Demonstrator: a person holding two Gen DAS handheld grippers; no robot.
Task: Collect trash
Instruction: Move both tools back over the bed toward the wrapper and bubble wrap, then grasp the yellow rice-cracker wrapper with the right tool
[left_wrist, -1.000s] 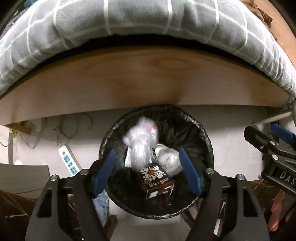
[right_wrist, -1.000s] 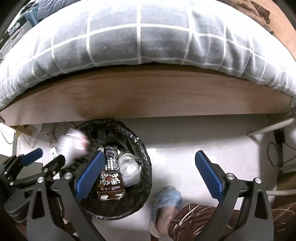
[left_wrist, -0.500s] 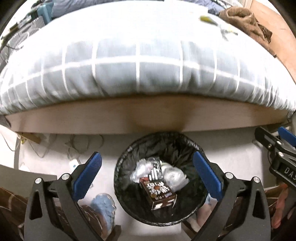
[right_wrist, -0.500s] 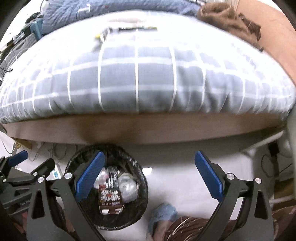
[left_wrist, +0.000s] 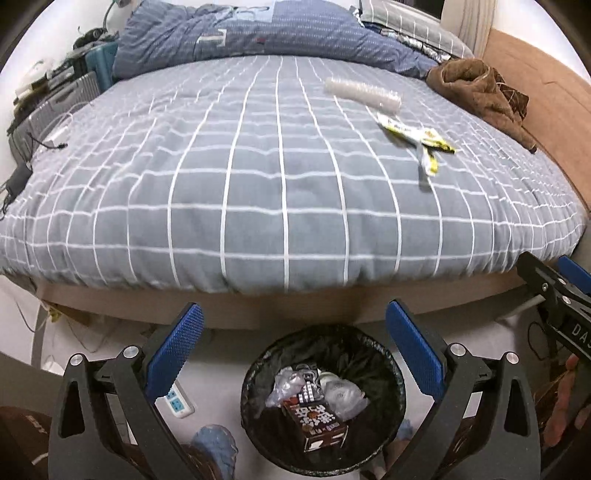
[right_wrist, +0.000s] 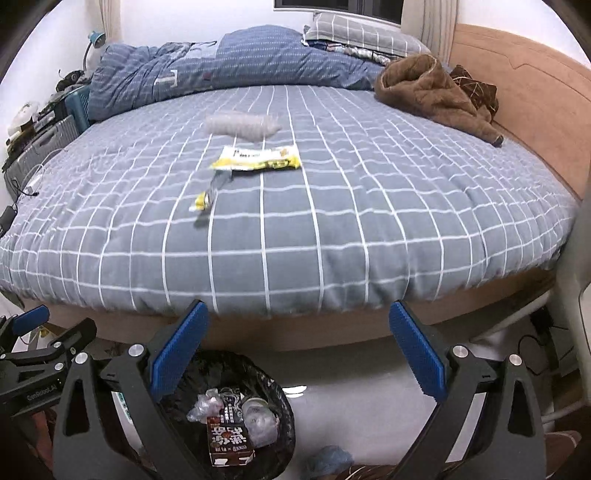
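Observation:
A black-lined trash bin (left_wrist: 397, 391) (right_wrist: 280, 402) stands on the floor at the foot of the bed, holding a brown carton (left_wrist: 314, 422) (right_wrist: 229, 441) and crumpled plastic. On the grey checked bed lie a clear plastic bottle (left_wrist: 362, 92) (right_wrist: 240, 124), a yellow wrapper (left_wrist: 415, 134) (right_wrist: 258, 158) and a small torn wrapper strip (left_wrist: 427, 164) (right_wrist: 207, 194). My left gripper (left_wrist: 291, 352) is open and empty above the bin. My right gripper (right_wrist: 295, 350) is open and empty, to the right of the bin.
A brown garment (left_wrist: 480, 88) (right_wrist: 436, 92) lies at the bed's far right by the wooden headboard. A blue duvet (right_wrist: 221, 66) and pillows sit at the far side. A power strip (left_wrist: 177, 400) lies on the floor left of the bin. Suitcases (right_wrist: 40, 144) stand at far left.
Both grippers have risen and tilted up from the bin, so the bed top and its trash came into view. The crumpled plastic that was dropping now lies in the bin.

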